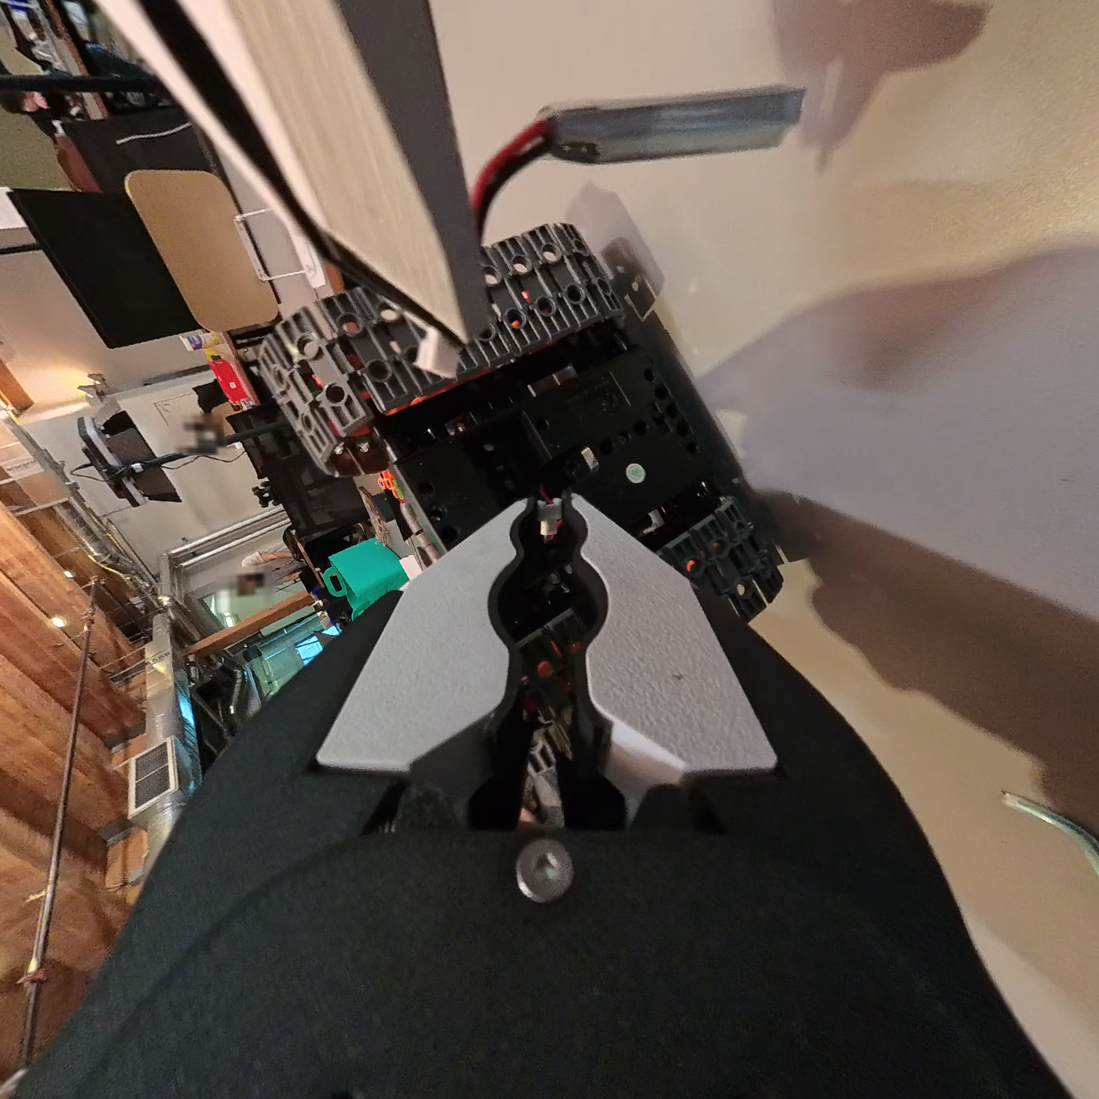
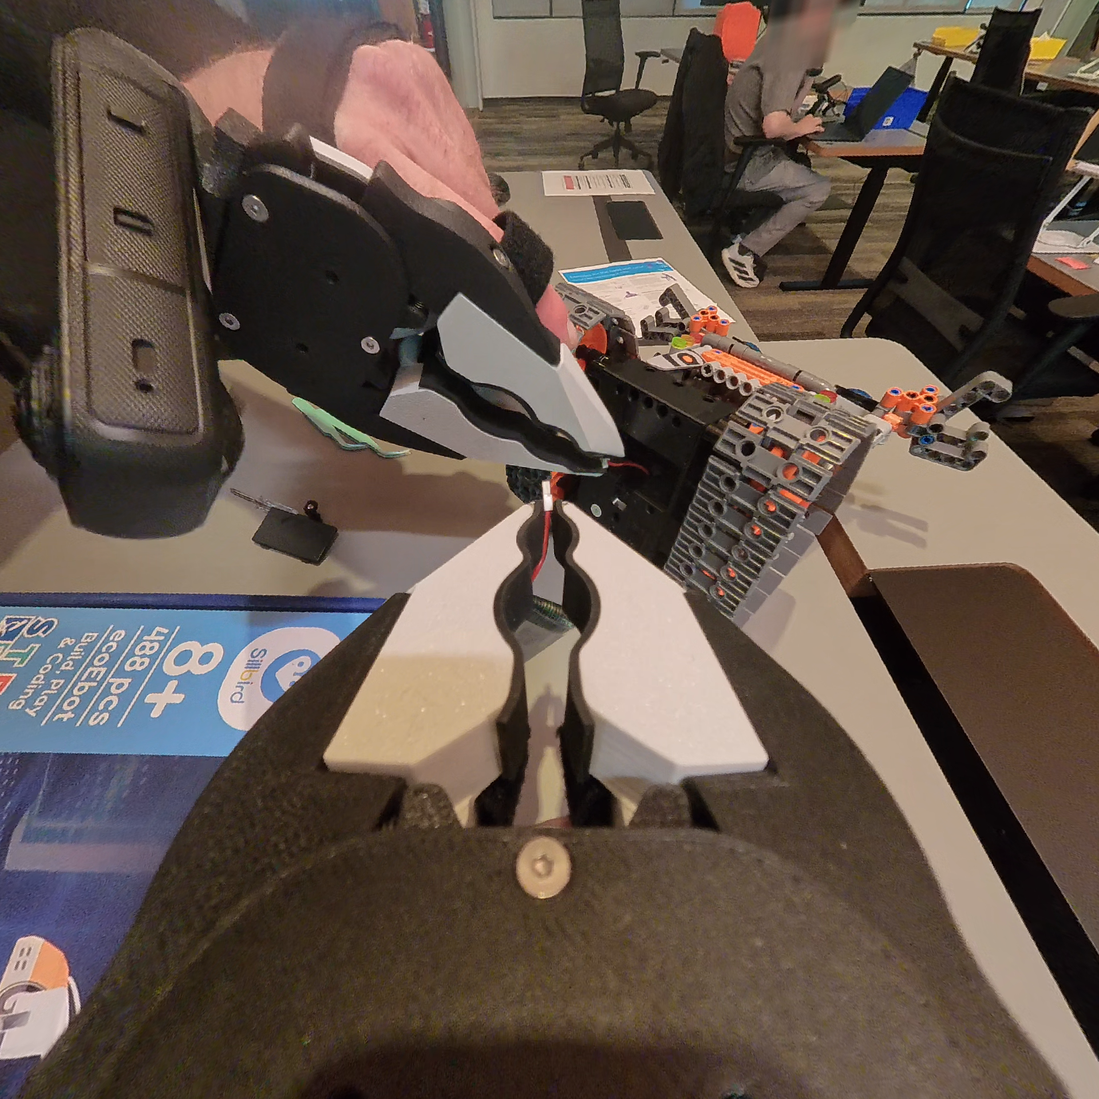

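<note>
A brick-built tracked vehicle with a black body, grey treads and orange pins stands on the grey table. My left gripper is shut on a small white connector with red and black wires at the vehicle's black body. It also shows in the right wrist view, held by a hand and touching the vehicle's side. My right gripper is shut on a white connector with a red wire, just below the left gripper's tip. A silver battery pack with a red-black lead lies beyond the vehicle.
A blue kit box lies at the front left. A black tag with a key and a green clip lie on the table. An instruction sheet lies behind the vehicle. A brown surface adjoins on the right. A person sits at a far desk. Across from one pair of fingers to the other is roughly 8 cm.
</note>
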`<state>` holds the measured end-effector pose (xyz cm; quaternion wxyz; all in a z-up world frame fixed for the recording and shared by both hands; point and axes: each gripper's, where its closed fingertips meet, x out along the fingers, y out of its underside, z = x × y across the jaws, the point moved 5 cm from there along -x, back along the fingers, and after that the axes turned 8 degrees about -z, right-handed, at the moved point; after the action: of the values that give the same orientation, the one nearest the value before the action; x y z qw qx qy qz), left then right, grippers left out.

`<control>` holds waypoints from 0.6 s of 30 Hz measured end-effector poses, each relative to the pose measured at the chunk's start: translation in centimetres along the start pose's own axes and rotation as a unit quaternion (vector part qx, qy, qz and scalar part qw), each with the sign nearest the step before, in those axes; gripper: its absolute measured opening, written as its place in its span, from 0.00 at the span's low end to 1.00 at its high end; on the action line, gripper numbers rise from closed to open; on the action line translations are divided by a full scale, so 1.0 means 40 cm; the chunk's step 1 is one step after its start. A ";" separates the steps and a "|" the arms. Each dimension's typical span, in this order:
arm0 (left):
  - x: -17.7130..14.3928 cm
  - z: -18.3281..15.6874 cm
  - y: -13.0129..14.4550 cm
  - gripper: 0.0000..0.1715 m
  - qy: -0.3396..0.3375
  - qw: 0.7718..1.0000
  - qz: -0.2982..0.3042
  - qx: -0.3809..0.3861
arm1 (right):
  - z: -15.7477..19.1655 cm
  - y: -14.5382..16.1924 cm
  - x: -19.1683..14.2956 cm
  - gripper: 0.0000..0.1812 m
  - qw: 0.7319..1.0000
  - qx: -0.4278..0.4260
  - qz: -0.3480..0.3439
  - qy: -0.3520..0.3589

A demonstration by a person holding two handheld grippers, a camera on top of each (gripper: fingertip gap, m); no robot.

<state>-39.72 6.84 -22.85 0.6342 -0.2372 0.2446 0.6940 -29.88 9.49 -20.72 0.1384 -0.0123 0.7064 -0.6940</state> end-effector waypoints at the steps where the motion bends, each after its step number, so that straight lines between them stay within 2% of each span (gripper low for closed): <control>1: -0.002 0.001 -0.002 0.03 -0.001 1.000 -0.007 -0.009 | 0.000 0.001 0.001 0.00 1.000 0.001 0.001 0.000; 7: -0.011 0.012 0.018 0.03 -0.011 0.997 -0.028 -0.071 | -0.004 0.006 0.005 0.00 1.000 0.008 0.008 0.000; 18: -0.030 0.014 0.011 0.03 -0.012 0.979 -0.111 -0.168 | -0.031 0.024 0.035 0.00 0.998 0.043 0.053 -0.010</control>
<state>-40.05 6.25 -21.65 0.6615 -0.3575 0.0890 0.6533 -31.32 10.43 -21.90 0.1824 0.0237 0.6738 -0.7156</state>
